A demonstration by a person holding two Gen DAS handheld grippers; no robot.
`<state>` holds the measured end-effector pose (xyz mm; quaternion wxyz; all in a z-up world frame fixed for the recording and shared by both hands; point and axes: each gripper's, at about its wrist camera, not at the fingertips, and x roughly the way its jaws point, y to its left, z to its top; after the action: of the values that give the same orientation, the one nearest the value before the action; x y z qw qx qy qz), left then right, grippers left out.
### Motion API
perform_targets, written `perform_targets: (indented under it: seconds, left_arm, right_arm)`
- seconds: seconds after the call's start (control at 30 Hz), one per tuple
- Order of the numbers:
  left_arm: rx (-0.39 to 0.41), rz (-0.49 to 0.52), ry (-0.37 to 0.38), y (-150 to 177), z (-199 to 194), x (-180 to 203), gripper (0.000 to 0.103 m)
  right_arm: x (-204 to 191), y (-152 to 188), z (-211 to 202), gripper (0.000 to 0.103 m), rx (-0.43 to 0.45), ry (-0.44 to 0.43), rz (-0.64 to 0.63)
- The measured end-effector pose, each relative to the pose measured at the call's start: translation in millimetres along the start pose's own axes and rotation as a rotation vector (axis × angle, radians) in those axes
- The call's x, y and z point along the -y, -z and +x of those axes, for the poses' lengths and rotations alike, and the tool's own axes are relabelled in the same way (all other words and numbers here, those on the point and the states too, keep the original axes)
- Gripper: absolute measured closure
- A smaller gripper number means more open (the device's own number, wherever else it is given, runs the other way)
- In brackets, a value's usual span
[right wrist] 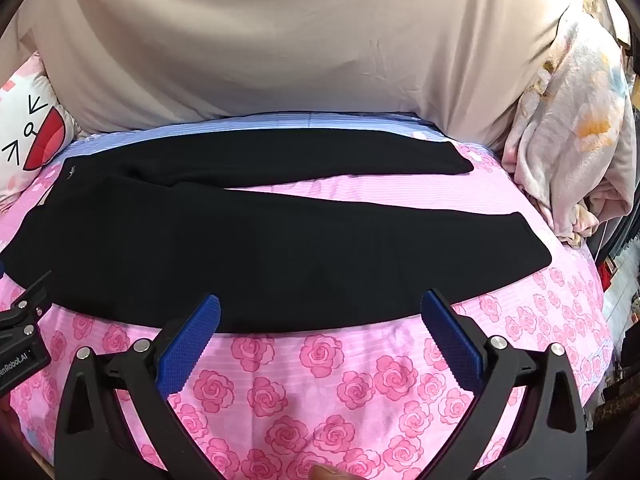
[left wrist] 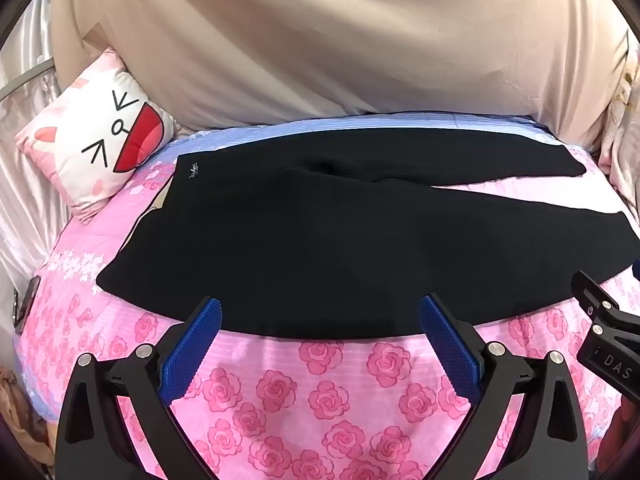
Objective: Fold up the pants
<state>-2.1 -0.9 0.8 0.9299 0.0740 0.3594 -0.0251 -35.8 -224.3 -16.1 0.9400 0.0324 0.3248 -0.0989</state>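
At the far left of your left wrist view a cartoon-face cushion (left wrist: 98, 148) leans against the beige fabric backdrop (left wrist: 320, 40), its lower corner resting on the pink rose-print bedsheet (left wrist: 320, 400). Just beside it begins the pair of black pants (left wrist: 280, 240), laid flat across the bed with the waistband toward the cushion and a small pale logo (left wrist: 195, 169) near the far waist corner; the two legs run off to the right and split apart, so a wedge of pink sheet shows between them. Your left gripper (left wrist: 320, 312) hovers at the near edge of the pants, its blue-padded fingers (left wrist: 200, 344) spread wide with nothing between them, the tips lying over the hem of the dark cloth; you cannot tell whether they touch it. At the right edge of that view a black piece of your other tool shows. In the right wrist view your right gripper (right wrist: 320, 308) sits in the same stance further along the near leg, jaws wide apart and empty, tips at the edge of the pants (right wrist: 280, 240). Both leg cuffs end short of the right side of the bed, and past them a crumpled floral blanket (right wrist: 572, 128) is heaped against the backdrop.
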Motion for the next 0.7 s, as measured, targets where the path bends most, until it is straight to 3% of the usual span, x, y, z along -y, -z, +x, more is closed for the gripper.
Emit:
perform_targets:
  seconds: [0.7]
  left_arm:
    - [-0.011, -0.002, 0.02, -0.2, 1.2, -1.1, 0.006]
  right_arm:
    - [-1.3, -2.5, -3.3, 0.005, 0.009, 0.0, -0.003]
